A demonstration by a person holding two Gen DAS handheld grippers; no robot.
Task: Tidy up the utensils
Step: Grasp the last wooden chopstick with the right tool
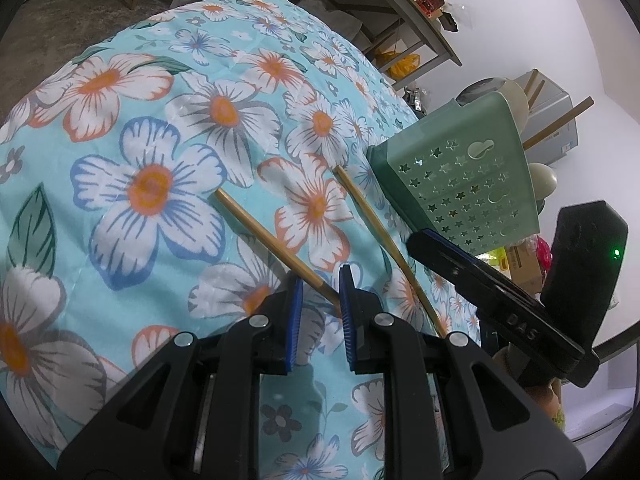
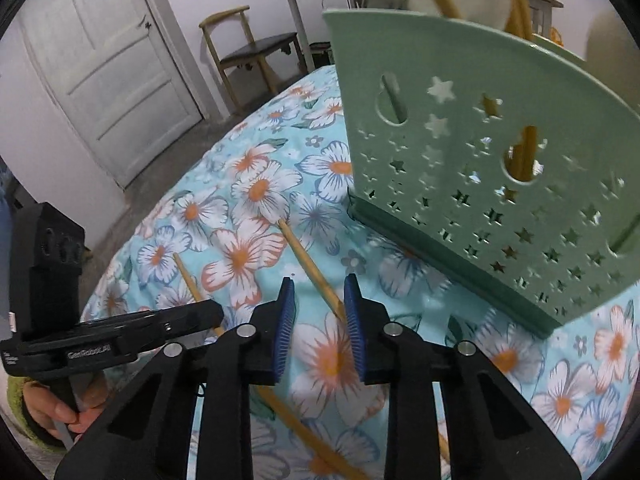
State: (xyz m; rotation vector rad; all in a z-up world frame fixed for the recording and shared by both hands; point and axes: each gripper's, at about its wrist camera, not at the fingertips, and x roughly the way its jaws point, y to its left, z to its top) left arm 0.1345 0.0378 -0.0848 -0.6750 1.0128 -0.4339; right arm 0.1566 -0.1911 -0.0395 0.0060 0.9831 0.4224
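Observation:
Two bamboo-handled utensils lie on the floral cloth. In the left wrist view my left gripper (image 1: 320, 284) is open, its blue pads on either side of the left handle (image 1: 264, 236). The second handle (image 1: 376, 232) lies to its right, beside the green star-perforated holder (image 1: 460, 184), which holds several utensils. In the right wrist view my right gripper (image 2: 318, 300) is open around the handle (image 2: 312, 268) nearest the holder (image 2: 500, 184). The other handle (image 2: 188, 276) runs under the left gripper (image 2: 120, 340). The right gripper also shows in the left wrist view (image 1: 480, 280).
The floral tablecloth (image 1: 160, 120) covers the table. A shelf with clutter (image 1: 420, 20) stands behind it in the left wrist view. In the right wrist view a chair (image 2: 256, 52), a desk and a white door (image 2: 100, 60) stand beyond the table.

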